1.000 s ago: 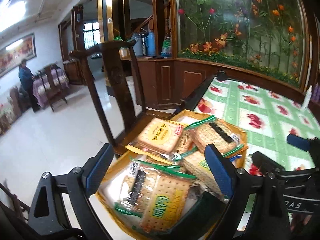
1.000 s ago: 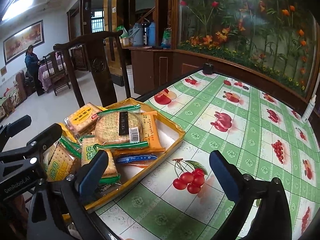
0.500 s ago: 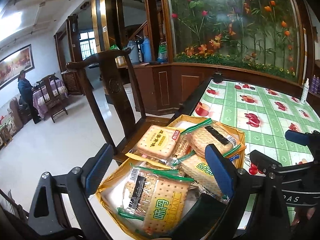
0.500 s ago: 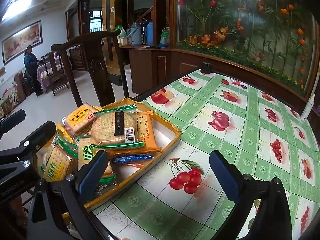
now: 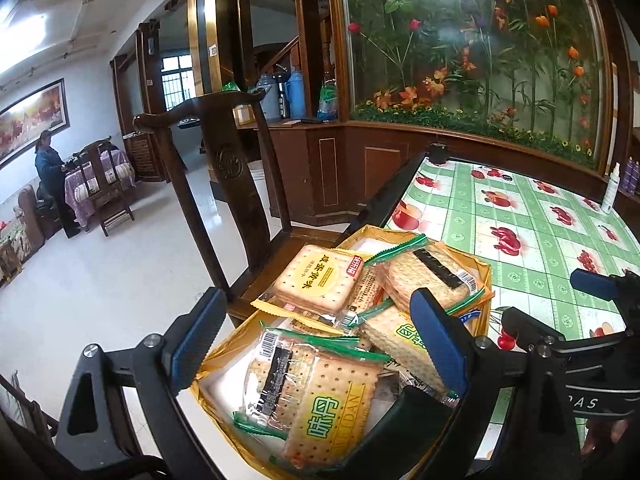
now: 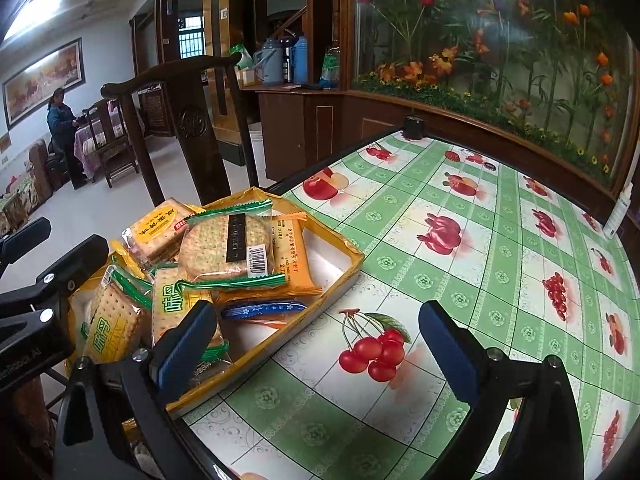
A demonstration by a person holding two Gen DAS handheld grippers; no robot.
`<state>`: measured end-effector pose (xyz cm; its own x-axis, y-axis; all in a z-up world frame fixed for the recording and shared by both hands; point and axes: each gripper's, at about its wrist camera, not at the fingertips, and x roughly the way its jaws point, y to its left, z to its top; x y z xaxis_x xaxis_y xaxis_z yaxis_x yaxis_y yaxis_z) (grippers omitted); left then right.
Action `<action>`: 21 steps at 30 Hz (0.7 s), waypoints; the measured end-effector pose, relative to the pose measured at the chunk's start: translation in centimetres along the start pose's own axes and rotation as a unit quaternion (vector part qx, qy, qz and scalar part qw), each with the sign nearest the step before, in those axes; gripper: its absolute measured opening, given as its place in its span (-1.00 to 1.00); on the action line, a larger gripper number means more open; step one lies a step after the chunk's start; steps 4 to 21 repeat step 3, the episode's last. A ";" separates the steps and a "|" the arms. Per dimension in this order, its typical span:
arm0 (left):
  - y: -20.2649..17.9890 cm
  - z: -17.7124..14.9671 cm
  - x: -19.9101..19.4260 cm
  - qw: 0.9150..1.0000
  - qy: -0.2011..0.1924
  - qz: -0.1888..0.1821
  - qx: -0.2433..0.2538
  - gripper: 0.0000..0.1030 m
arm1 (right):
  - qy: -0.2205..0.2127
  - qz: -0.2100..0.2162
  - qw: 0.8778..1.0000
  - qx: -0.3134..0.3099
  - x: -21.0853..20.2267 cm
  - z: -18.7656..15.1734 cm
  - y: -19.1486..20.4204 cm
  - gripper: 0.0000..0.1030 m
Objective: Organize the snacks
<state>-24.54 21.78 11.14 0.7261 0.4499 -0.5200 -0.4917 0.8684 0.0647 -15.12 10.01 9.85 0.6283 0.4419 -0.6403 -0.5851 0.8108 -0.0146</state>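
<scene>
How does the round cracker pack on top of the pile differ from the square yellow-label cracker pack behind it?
The round cracker pack holds round crackers, has green zigzag-edged seals and a black label strip with a barcode. The square yellow-label cracker pack holds square crackers, has a yellow oval label and yellow edges. The round one lies topmost, nearer the table; the square one sits toward the chair. Both are clear-wrapped and rest in the yellow tray.

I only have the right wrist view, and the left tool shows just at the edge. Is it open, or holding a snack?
Observer: Open and empty. The left tool has both fingers spread wide.
Operator: What is it lined up with?
Observer: The cracker pack with green lettering, at the near end of the tray, lies framed between its fingers.
Operator: Is anything lying on that pack?
Observer: No, it is on top of the pile, label up.
</scene>
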 end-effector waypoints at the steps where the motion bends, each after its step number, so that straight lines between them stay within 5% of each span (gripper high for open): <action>1: 0.0 0.0 0.0 1.000 0.001 0.000 0.001 0.81 | 0.000 0.000 1.000 0.000 0.0 0.0 0.0 0.96; 21: 0.0 0.1 0.1 1.000 0.008 0.000 -0.001 0.81 | 0.002 -0.001 1.000 0.002 0.1 0.0 -0.2 0.96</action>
